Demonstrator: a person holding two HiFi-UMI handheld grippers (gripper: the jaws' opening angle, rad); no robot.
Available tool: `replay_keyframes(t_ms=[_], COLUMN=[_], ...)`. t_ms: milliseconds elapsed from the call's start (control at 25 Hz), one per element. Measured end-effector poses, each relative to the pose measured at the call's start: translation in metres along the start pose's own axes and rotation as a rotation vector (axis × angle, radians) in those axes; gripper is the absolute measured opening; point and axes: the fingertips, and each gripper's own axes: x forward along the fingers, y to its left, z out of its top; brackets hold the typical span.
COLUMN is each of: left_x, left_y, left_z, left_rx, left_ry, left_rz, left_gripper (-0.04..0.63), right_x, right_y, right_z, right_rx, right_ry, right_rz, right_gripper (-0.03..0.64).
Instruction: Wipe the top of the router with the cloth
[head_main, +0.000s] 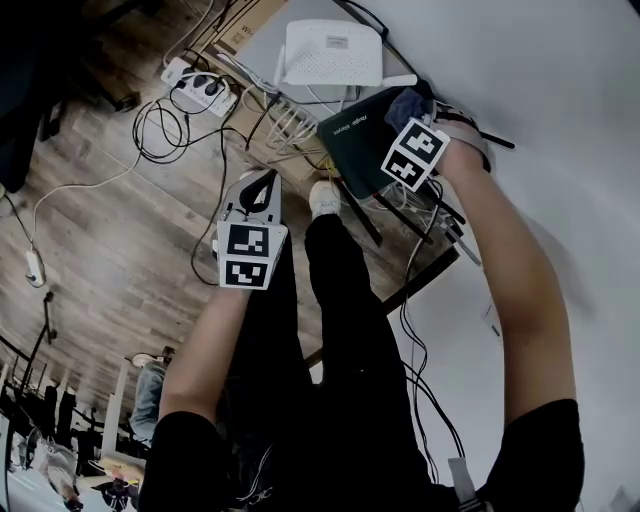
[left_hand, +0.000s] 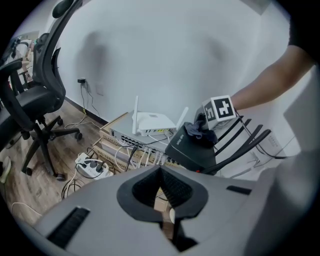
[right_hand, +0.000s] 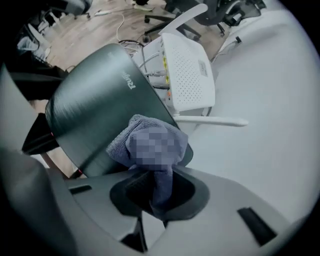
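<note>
Blue-grey cloth (right_hand: 120, 147), which we are clamping in the right gripper (right_hand: 155, 192), is touching the router (right_hand: 95, 100), its top stretching ahead-left; the left gripper (left_hand: 161, 175) is closed, empty, farther off.

The person wears a black short-sleeved T-shirt (head_main: 200, 460) and black trousers (head_main: 345, 330); a white shoe (head_main: 324, 198) shows at the 12 o'clock end of one leg. The left tongs (left_hand: 160, 171) have smooth matt grey plastic shells with black ribbed pads (left_hand: 175, 189) on the inner faces. A white cube with black square markers (head_main: 248, 255) sits at their 6 o'clock end in the head view. The right tongs (right_hand: 152, 187) have the same grey shells and dark pads. Their own marker cube (head_main: 413, 153) lies at 1 o'clock in the head view.
</note>
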Motion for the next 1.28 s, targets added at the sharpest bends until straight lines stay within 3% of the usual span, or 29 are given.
replay_keyframes(t_ms=[120,360,520,800,1040,1160,1280], left_x=[0.001,0.001,0.0,-0.007,-0.018,-0.026,-0.041], left_y=[0.001,-0.002,-0.002,-0.003,-0.005,-0.004,-0.002], left_z=[-0.001,0.0,0.0,-0.002,0.004,0.017,0.033], left_rx=[-0.006,-0.001,-0.003,0.004,-0.001,0.0,-0.013], left_ry=[-0.001,-0.008,-0.01,-0.011,-0.024,-0.05,-0.082], left_rz=[0.002,-0.001,0.0,0.003,0.011,0.028,0.055], left_gripper=[-0.002,-0.002,-0.002,-0.002,-0.002,-0.002,-0.002], right_x=[-0.004,-0.016,-0.033,-0.068,-0.074,-0.079,-0.098], right_y=[0.008,0.027,0.046,0.086,0.092,0.074,0.053], right_z=[0.006,0.023,0.047,0.091,0.096,0.091,0.088], right_rx=[0.108,0.429,0.41,0.325,0.315,0.335,0.422], right_ry=[-0.041,-0.176,-0.297,-0.417,-0.41,-0.438,-0.51], right_rz=[0.1,0.355,0.445,0.591,0.545,0.438,0.349], right_gripper=[0.045,0.044,0.046,0.048,0.049,0.048,0.048])
